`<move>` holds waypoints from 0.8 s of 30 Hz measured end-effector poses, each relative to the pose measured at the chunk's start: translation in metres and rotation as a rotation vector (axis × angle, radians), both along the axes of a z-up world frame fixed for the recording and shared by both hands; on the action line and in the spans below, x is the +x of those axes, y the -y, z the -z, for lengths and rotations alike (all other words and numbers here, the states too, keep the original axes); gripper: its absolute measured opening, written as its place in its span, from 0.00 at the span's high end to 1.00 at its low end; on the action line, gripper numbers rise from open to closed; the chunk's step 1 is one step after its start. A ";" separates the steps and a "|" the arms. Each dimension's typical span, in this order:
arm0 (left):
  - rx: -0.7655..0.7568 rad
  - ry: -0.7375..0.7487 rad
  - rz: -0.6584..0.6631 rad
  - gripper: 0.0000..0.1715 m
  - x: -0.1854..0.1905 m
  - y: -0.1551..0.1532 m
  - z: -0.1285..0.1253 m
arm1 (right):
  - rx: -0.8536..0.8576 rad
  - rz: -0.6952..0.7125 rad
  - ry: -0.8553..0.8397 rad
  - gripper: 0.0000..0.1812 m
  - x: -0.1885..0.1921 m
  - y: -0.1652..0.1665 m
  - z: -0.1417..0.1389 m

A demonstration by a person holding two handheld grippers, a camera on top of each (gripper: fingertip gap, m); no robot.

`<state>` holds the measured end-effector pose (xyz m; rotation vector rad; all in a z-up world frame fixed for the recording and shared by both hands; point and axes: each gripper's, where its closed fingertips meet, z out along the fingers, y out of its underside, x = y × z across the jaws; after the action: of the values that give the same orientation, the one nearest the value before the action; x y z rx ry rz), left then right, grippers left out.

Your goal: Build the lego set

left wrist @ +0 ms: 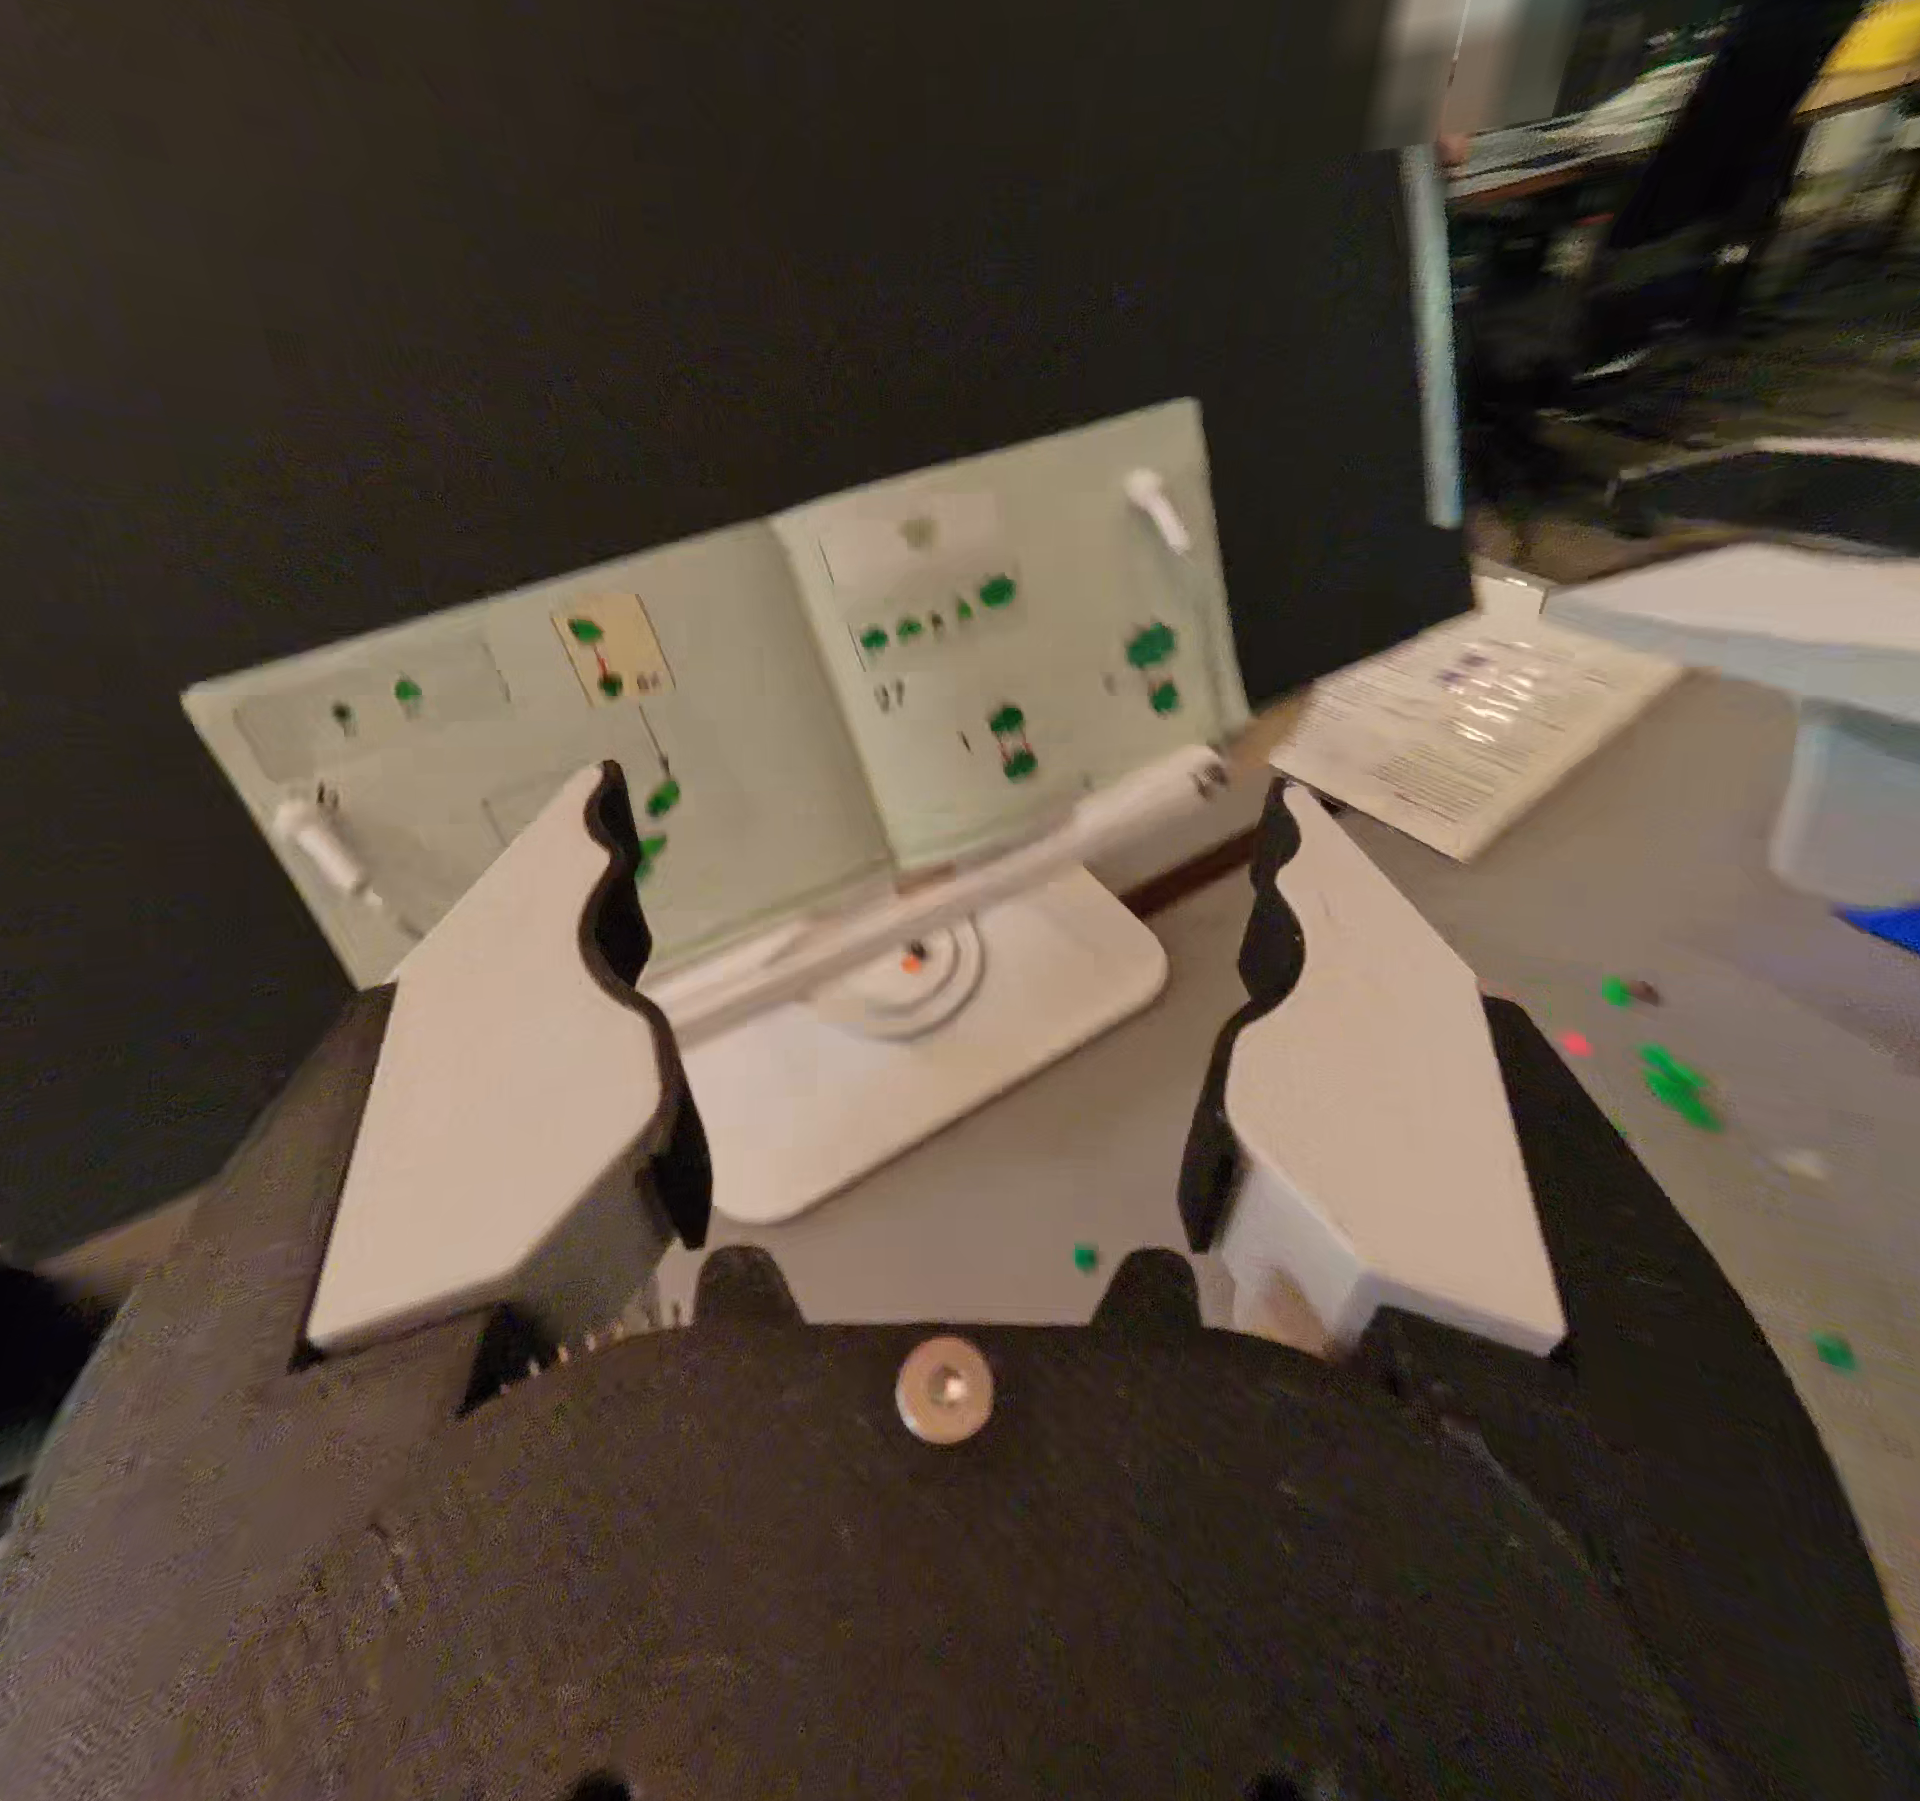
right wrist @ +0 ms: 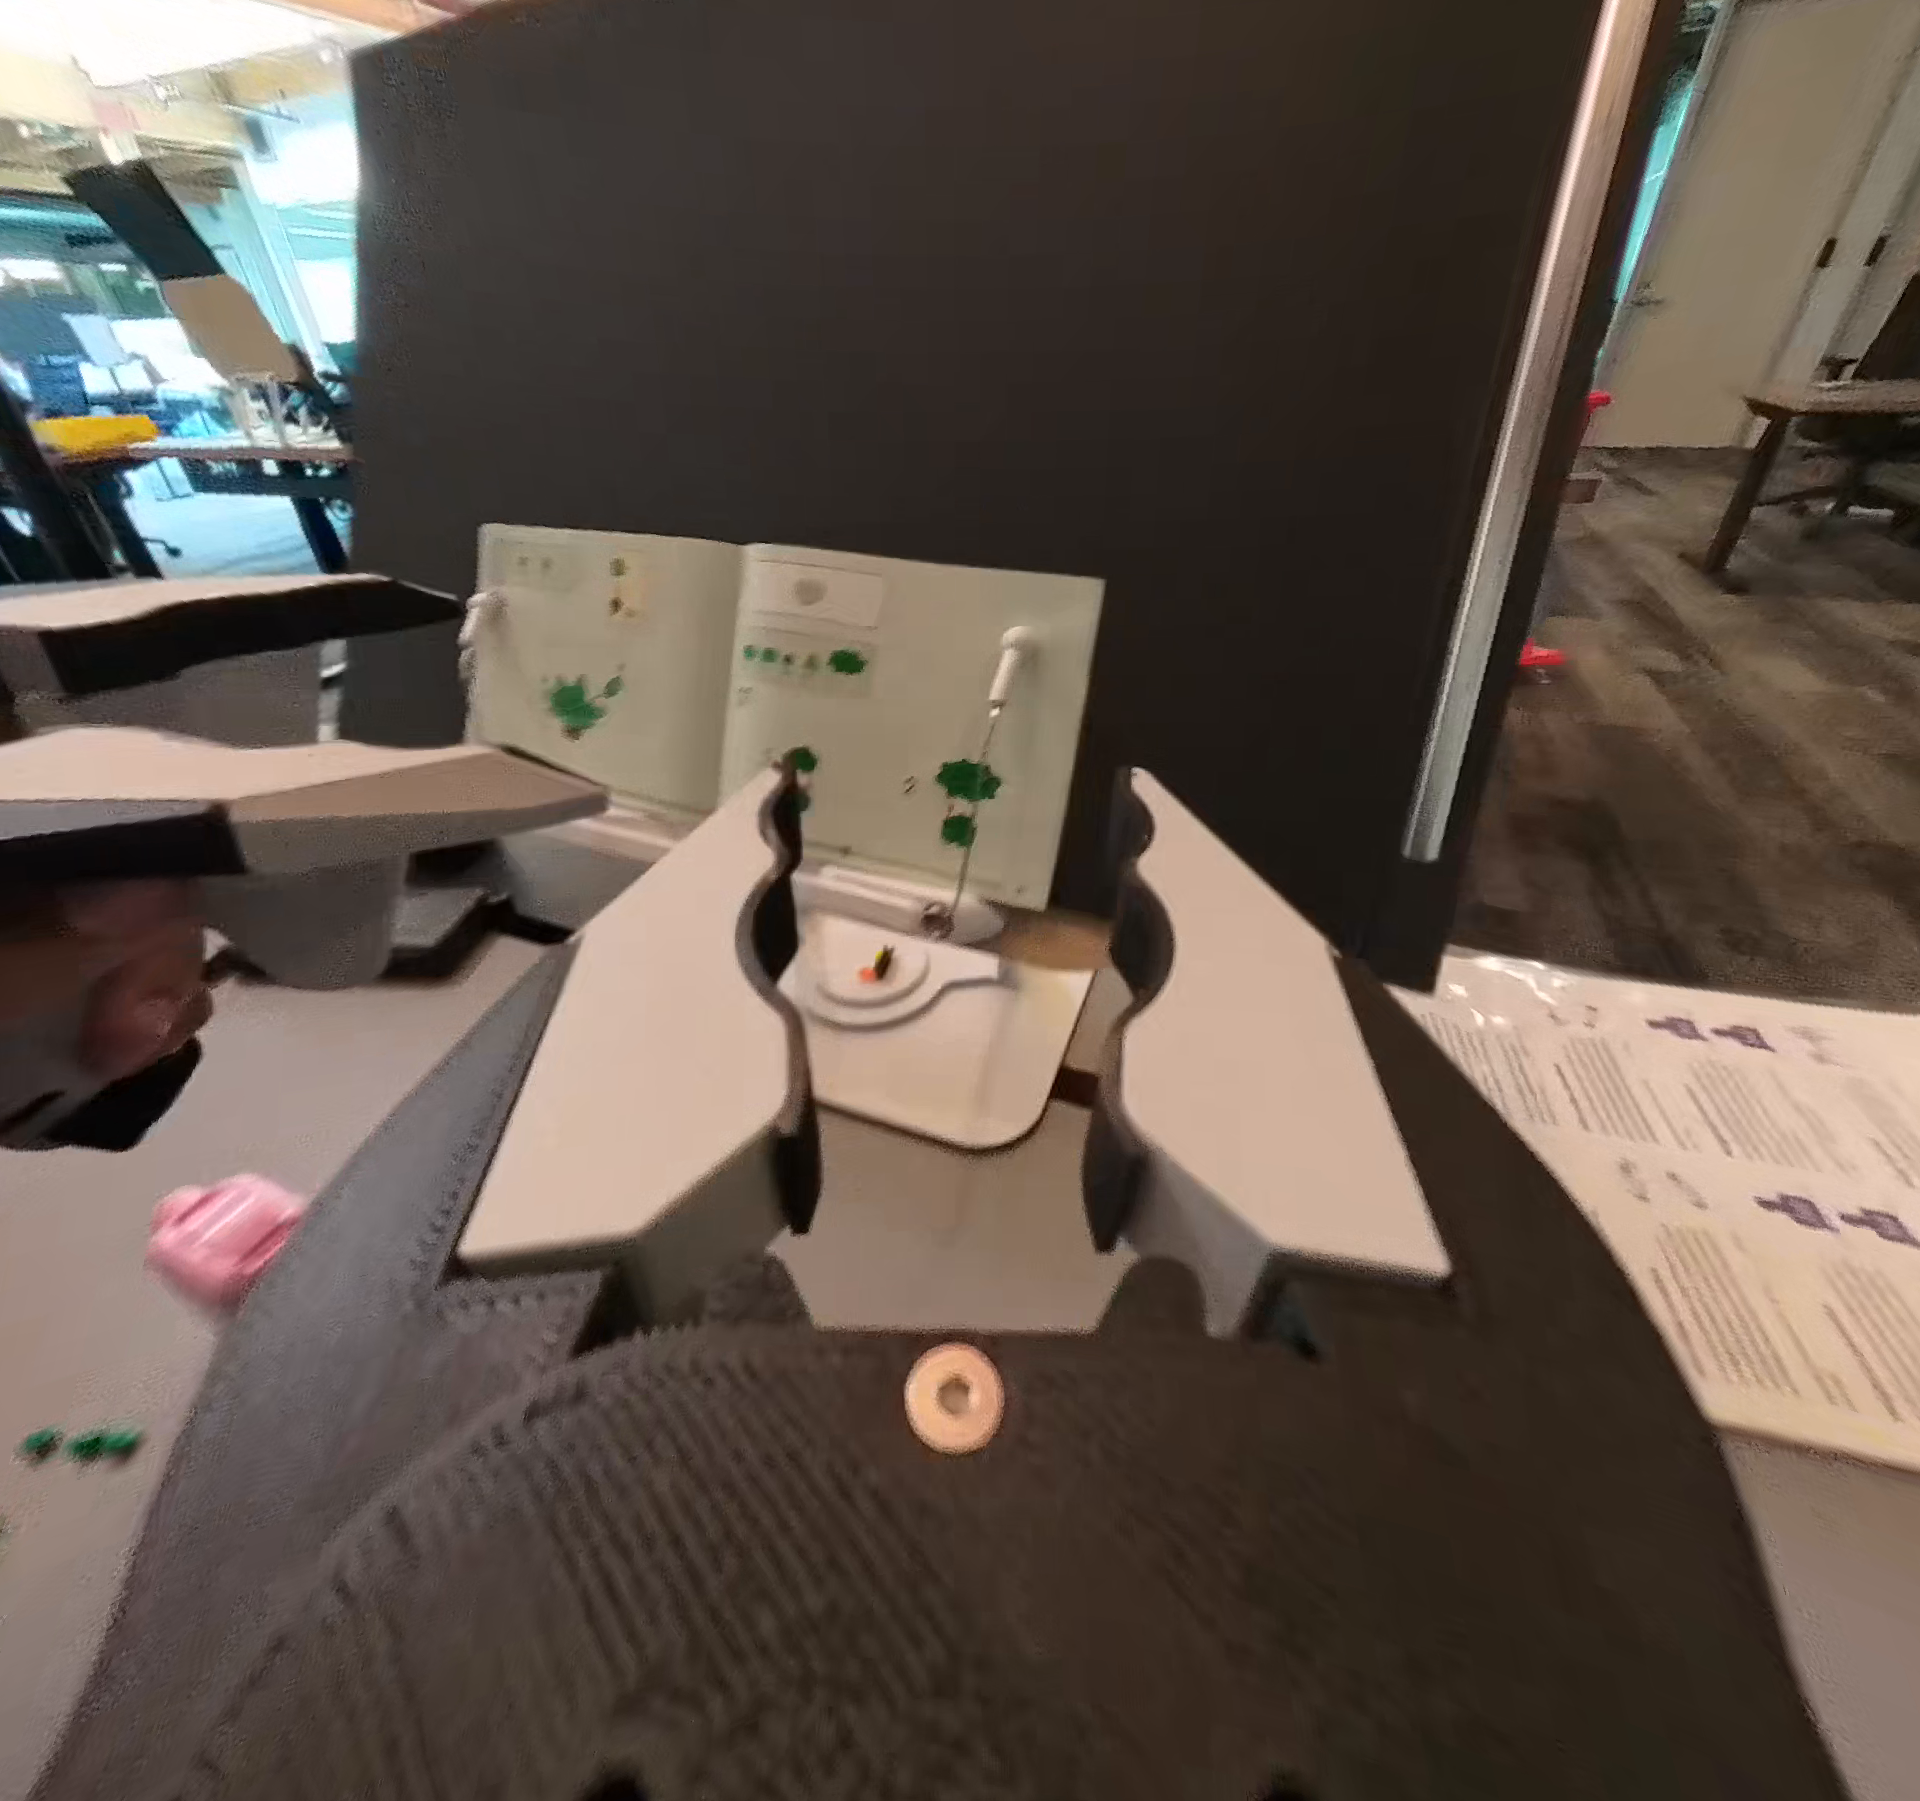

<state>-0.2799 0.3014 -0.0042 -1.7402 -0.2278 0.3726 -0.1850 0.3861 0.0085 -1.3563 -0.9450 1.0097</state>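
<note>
Left gripper and right gripper, jaws apart, face the propped booklet.

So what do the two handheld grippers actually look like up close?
The left gripper and the right gripper look alike: two flat pale grey fingers with wavy black inner pads, on a rough, ridged black printed body with a silver screw at its centre. No cables show.

Both wrist cameras look forward, low over the grey table, near the open pale-green instruction booklet on its white stand, which both share
</note>
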 end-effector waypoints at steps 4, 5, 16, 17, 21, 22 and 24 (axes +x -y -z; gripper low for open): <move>-0.072 0.054 -0.032 0.32 -0.015 -0.054 0.015 | 0.016 -0.079 0.002 0.73 -0.032 -0.025 0.011; -0.096 0.039 -0.049 0.32 -0.019 -0.060 0.021 | 0.034 -0.101 0.005 0.74 -0.038 -0.027 0.014; -0.094 -0.244 -0.248 0.37 -0.048 -0.073 0.033 | 0.369 -0.043 0.162 0.91 -0.084 -0.031 0.031; -0.086 -0.264 -0.263 0.37 -0.050 -0.072 0.034 | 0.404 -0.021 0.186 0.95 -0.085 -0.033 0.033; -0.023 -0.248 -0.264 0.43 -0.050 -0.069 0.033 | 0.409 -0.014 0.184 0.97 -0.084 -0.034 0.034; -0.006 -0.237 -0.262 0.47 -0.051 -0.067 0.032 | 0.381 -0.025 0.171 0.97 -0.084 -0.034 0.034; 0.019 -0.221 -0.247 0.53 -0.053 -0.064 0.030 | 0.331 -0.047 0.142 0.97 -0.083 -0.033 0.034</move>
<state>-0.3324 0.3655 -0.0344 -1.6409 -0.2857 0.7361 -0.2679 0.4196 -0.0258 -1.1414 -1.1979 0.7575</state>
